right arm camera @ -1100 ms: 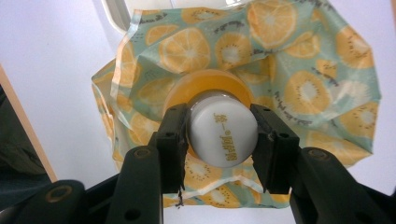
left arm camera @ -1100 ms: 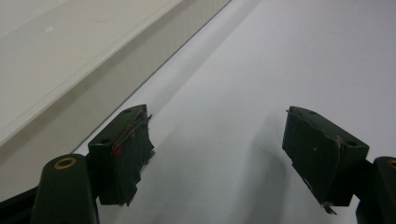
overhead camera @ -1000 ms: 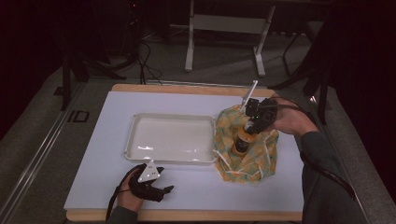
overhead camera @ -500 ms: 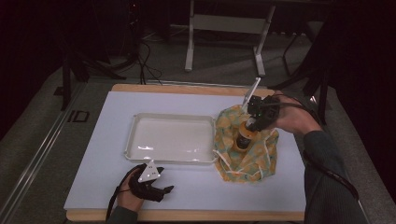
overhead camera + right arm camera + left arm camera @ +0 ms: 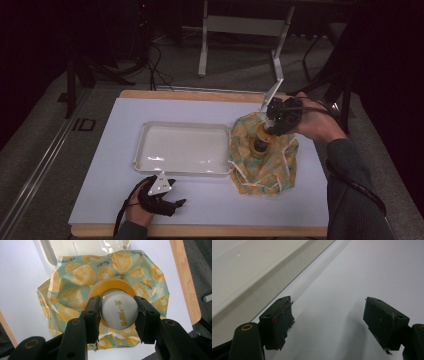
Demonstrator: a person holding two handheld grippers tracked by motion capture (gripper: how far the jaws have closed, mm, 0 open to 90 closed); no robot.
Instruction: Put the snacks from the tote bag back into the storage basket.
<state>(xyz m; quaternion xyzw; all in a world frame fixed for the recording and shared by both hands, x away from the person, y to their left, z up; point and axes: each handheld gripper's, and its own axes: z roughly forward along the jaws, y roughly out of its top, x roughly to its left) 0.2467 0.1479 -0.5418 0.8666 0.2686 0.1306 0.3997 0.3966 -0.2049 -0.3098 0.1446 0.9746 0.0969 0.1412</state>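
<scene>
An orange bottle [image 5: 260, 144] with a white cap [image 5: 119, 312] stands upright inside a drawstring cloth bag [image 5: 270, 167] printed with orange slices, at the right of the table. The bag [image 5: 75, 290] lies crumpled open around the bottle's base. My right gripper [image 5: 274, 124] comes down from above, and in the right gripper view this gripper [image 5: 117, 308] has its jaws pressed on both sides of the cap. My left gripper [image 5: 167, 200] rests near the table's front edge, just in front of the tray. In its own view the left gripper [image 5: 328, 315] stands open over bare tabletop.
A shallow white tray [image 5: 180, 173] sits in the middle of the table, its right end touching the bag. The tray's rim [image 5: 242, 277] runs close beside the left jaw. A wooden strip [image 5: 185, 277] edges the table beyond the bag.
</scene>
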